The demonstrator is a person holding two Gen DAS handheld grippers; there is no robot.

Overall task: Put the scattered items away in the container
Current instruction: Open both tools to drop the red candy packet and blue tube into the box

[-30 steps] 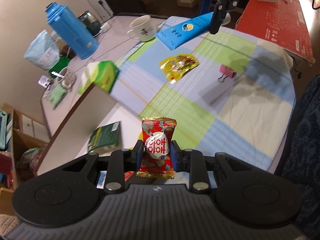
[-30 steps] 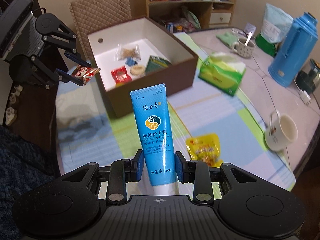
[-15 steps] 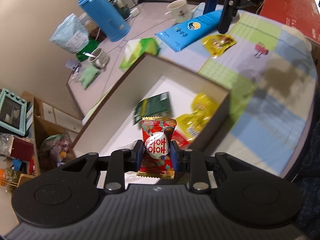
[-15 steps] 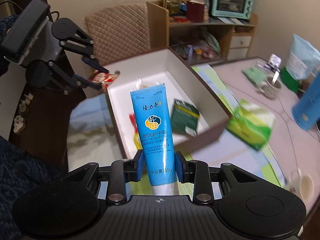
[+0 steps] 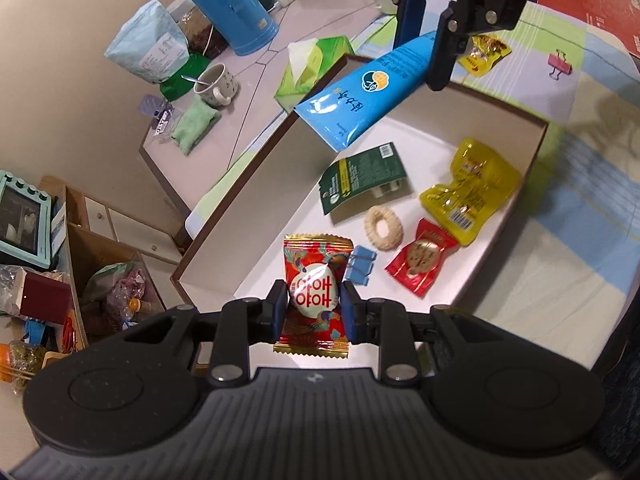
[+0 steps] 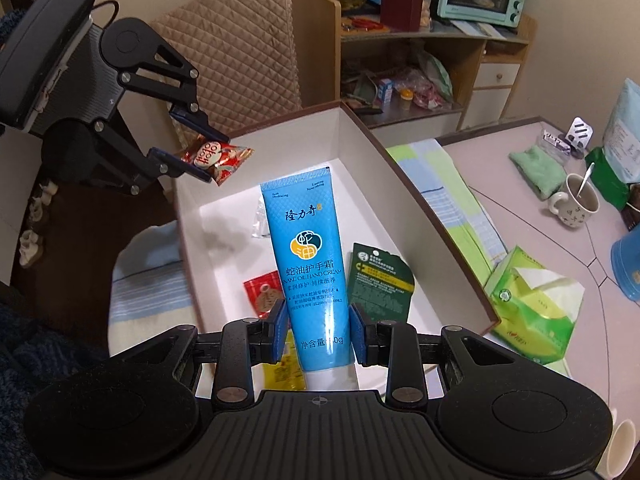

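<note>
Two grippers have swung over the brown box (image 5: pixel 536 148): left gripper (image 5: pixel 314 306) clamps a red candy packet (image 5: pixel 316 276), right gripper (image 6: pixel 319 330) pinches a hand-cream tube (image 6: pixel 310 256), both poised for release.

Your left gripper (image 5: pixel 314 310) and right gripper (image 6: pixel 319 334) both sit clamped tight on a load, angled toward each other.

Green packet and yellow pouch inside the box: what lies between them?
Only bare white box floor lies between the green packet and the yellow pouch; the left wrist view shows this.
</note>
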